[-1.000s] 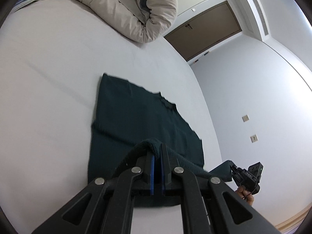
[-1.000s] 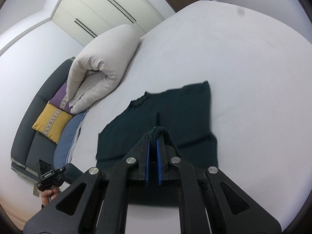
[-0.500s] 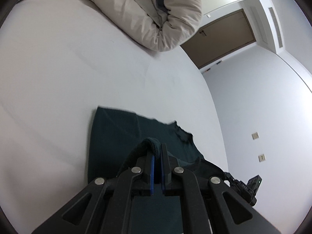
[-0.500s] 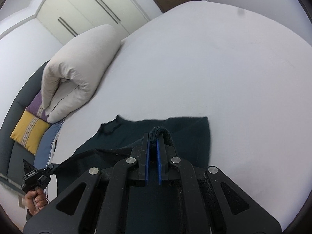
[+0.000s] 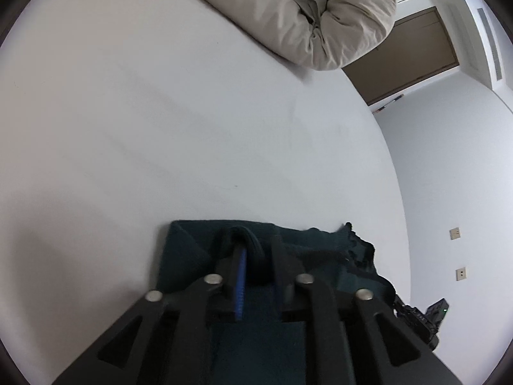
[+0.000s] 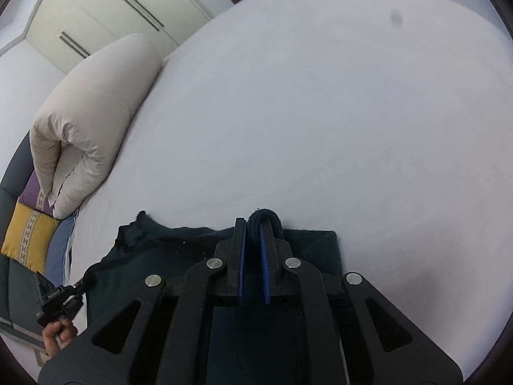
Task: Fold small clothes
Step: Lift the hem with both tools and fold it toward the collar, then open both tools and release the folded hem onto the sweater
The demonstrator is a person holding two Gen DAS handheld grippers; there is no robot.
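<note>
A dark green knitted garment (image 5: 314, 253) lies on the white bed, folded over on itself. My left gripper (image 5: 253, 250) is shut on a bunched edge of it near the far fold; the cloth loops over the fingertips. My right gripper (image 6: 255, 227) is shut on the other corner of the same edge (image 6: 266, 219), low over the bed. The garment's far edge and ragged neckline show in the right wrist view (image 6: 141, 234). Each gripper shows in the other's view: the right one (image 5: 420, 317) and the left one (image 6: 61, 301).
White bed sheet (image 5: 160, 128) stretches ahead in both views (image 6: 320, 112). A rolled beige duvet (image 5: 304, 16) lies at the bed's far side (image 6: 89, 112). Yellow and purple cushions (image 6: 29, 237) sit on a grey sofa at left. A brown door (image 5: 413, 54) stands beyond the bed.
Both grippers have carried the held edge forward across the garment and down, so the near part now covers the far part and only a narrow strip shows ahead.
</note>
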